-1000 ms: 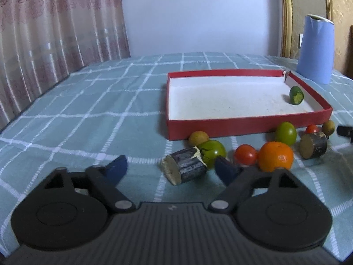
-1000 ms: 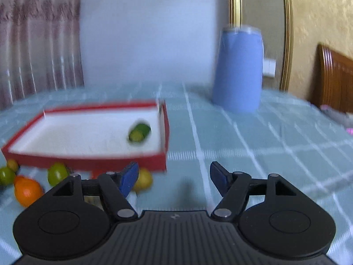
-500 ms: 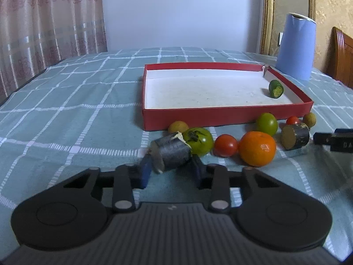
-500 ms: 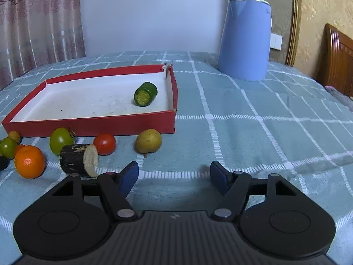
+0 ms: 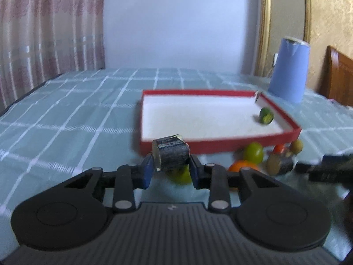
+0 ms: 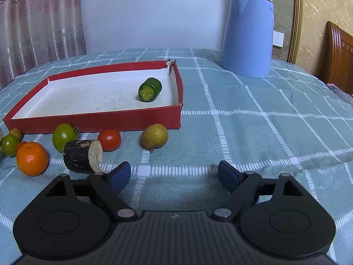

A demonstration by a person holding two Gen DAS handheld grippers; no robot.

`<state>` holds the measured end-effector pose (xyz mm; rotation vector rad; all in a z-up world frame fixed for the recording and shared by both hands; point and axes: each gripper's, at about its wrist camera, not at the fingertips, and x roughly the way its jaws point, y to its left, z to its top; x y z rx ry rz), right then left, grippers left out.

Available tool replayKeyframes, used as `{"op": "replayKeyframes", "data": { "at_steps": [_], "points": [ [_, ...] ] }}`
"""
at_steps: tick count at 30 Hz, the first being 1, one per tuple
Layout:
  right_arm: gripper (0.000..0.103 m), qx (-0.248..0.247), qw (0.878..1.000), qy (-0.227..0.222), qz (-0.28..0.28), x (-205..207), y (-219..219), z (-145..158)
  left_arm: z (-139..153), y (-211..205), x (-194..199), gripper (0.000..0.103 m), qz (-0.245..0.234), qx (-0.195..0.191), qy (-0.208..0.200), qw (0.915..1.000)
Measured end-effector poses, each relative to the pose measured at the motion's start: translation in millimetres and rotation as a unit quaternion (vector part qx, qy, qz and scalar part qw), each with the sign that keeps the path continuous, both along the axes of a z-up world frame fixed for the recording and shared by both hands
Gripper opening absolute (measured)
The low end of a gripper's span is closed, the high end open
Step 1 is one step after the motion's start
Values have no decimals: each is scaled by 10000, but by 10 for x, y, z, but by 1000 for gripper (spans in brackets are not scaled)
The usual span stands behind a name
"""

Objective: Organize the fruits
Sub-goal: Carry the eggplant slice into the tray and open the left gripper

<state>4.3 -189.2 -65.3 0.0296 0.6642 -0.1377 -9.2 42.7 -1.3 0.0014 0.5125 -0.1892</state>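
Observation:
My left gripper (image 5: 171, 165) is shut on a dark bark-skinned cylinder piece (image 5: 172, 153), held just above the checked cloth in front of the red tray (image 5: 220, 146). A green cucumber piece (image 5: 266, 115) lies in the tray's right corner. Under the held piece sits a green fruit (image 5: 179, 176). In the right wrist view my right gripper (image 6: 174, 173) hovers low over the cloth. Its jaws are opening, and nothing is between them. Just left of it lie a second dark cylinder (image 6: 82, 156), an orange (image 6: 32, 158), a green tomato (image 6: 64, 137), a red tomato (image 6: 109, 139) and a yellowish fruit (image 6: 154, 138).
A blue kettle (image 6: 247, 35) stands behind the tray at the right. Smaller green and tan fruits (image 6: 10, 144) sit at the tray's left front corner. A wooden headboard (image 6: 339, 55) is far right. The cloth drops off at its left edge (image 5: 22, 97), by the curtain.
The left gripper's jaws closed on the dark cylinder and lifted it off the cloth toward the tray. The right gripper's jaws spread wider.

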Motion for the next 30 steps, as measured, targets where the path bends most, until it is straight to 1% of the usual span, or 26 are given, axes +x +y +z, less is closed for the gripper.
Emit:
{"op": "replayKeyframes", "data": {
  "at_steps": [3,5,7,10,13,15,19,21,24,26,28,30],
  "points": [
    [89,10,10000,5,2,6,-4,-5,112,-100,203,31,-73,50,-117,9999],
    [89,10,10000,6,1,6,-6,-3,129,-158,402,31,-90,39,-50,9999],
    [89,12,10000,9,0,6,-6,-2,91,-239,640,31,-53,101,73,9999],
    [90,9,10000,10,-8,10,-6,-5,-34,-364,940,31,42,373,223,9990],
    [91,30,10000,19,-22,12,-14,-6,-161,-413,1157,31,163,521,456,9975],
    [92,46,10000,25,-23,16,-18,-8,-238,-422,1239,31,289,547,619,9962],
    [93,49,10000,22,-32,18,-24,-14,-283,-435,1247,34,327,681,603,9953],
    [94,33,10000,26,-42,20,-20,-19,-272,-428,1209,45,376,666,581,9954],
    [96,54,10000,33,-51,28,-29,-26,-197,-368,1094,46,470,544,517,9961],
    [97,35,10000,46,-63,30,-22,-27,-100,-318,951,46,468,387,438,9972],
    [100,40,9999,66,-78,34,-23,-29,-31,-284,767,49,457,316,344,9979],
    [102,27,9999,86,-94,39,-21,-32,13,-261,557,58,497,348,263,9978]
  ]
}}
